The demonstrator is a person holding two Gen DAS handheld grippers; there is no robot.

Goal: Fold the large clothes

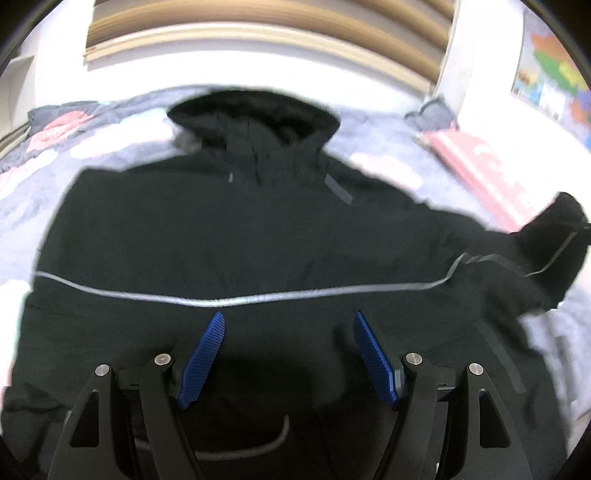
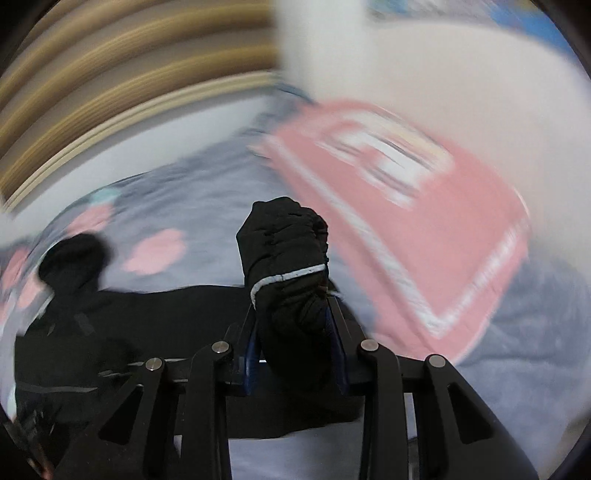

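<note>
A black hooded jacket with a thin grey stripe lies spread front-up on the bed, its hood at the far end. My left gripper hovers over the lower chest, blue pads wide apart and open, nothing between them. In the right wrist view my right gripper is shut on the jacket's sleeve cuff, which bunches up and sticks out past the fingertips, lifted off the bed. The same sleeve shows raised at the right edge of the left wrist view. The jacket body lies to the left.
The bedspread is grey-blue with pink and white patches. A pink folded blanket lies on the bed to the right of the sleeve. A wooden slatted headboard and a white wall stand behind, with a colourful poster at right.
</note>
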